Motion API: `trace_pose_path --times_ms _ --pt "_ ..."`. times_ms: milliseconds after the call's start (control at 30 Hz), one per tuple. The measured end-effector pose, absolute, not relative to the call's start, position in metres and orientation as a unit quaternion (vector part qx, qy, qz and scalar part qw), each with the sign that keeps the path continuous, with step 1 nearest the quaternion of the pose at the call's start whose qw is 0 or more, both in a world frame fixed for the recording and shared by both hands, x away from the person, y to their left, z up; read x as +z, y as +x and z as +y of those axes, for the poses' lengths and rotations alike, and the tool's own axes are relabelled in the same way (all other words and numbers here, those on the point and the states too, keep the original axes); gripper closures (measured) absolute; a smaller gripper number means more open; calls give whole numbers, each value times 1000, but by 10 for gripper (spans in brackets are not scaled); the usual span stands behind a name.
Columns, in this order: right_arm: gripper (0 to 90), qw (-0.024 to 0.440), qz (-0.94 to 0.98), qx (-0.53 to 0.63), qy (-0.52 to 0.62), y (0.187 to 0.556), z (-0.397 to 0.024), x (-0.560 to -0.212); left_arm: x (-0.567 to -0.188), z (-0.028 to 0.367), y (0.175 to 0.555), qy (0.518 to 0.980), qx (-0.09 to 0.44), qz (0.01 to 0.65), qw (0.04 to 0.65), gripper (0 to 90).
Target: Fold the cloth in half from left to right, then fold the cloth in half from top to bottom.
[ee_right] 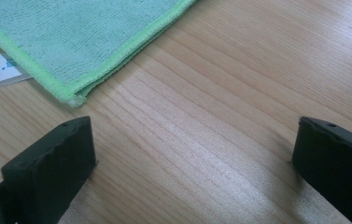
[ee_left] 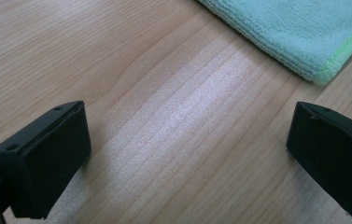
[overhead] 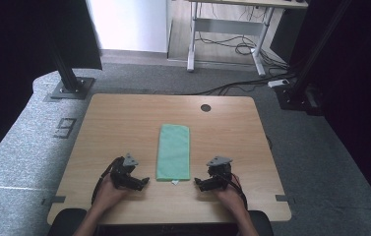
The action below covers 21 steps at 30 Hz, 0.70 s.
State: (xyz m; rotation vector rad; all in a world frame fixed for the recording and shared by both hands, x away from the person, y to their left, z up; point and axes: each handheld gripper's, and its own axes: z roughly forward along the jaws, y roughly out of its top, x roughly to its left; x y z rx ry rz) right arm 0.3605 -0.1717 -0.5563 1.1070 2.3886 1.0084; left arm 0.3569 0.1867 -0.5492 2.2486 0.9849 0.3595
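A folded green cloth [overhead: 173, 151] lies flat in a long strip at the middle of the wooden table [overhead: 119, 123], with a small white tag [overhead: 175, 182] at its near edge. My left gripper [overhead: 143, 183] rests low on the table just left of the cloth's near end, open, with bare wood between its jaws. My right gripper [overhead: 199, 184] sits just right of the same end, open too. In the left gripper view the cloth's corner [ee_left: 299, 32] lies ahead at upper right. In the right gripper view the cloth's corner [ee_right: 85, 42] and the white tag [ee_right: 3, 70] lie ahead at upper left.
A round cable hole [overhead: 205, 107] sits near the table's far edge. Black frame posts [overhead: 67, 69] stand on the grey floor at both far corners. A second desk's legs [overhead: 193, 44] and loose cables [overhead: 232, 46] lie beyond.
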Motion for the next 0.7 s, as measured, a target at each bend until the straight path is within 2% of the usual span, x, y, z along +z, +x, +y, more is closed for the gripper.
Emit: trace_pose_path --times_ms 400,500,700 --pt "0 161 835 353 389 361 -172 -556 -548 183 362 855 135 385 320 0" --pt "0 160 830 354 399 361 -170 -556 -544 179 368 839 123 403 345 0" --pt "0 151 825 367 403 367 -162 -551 -534 163 382 832 142 395 362 0"
